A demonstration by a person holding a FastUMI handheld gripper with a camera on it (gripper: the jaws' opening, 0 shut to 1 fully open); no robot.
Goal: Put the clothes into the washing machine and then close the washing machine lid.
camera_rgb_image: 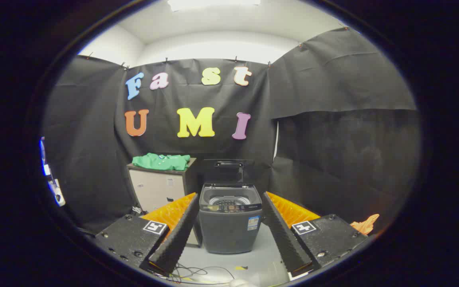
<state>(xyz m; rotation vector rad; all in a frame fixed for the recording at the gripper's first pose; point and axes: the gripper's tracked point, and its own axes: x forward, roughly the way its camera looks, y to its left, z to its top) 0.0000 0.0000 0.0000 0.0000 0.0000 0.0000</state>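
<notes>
A dark grey top-loading washing machine [230, 221] stands on the floor straight ahead, beyond my fingers. Its lid [228, 170] is raised upright at the back, and the drum opening shows. A folded green garment [161, 161] lies on top of a pale cabinet [158, 189] to the left of the machine. My gripper [229, 255] is open, with its two fingers spread wide on either side of the machine and nothing between them.
Black cloth walls close the booth on three sides. Thin cables [191, 274] lie on the grey floor [253, 261] just below my fingers. The cabinet stands close against the machine's left side.
</notes>
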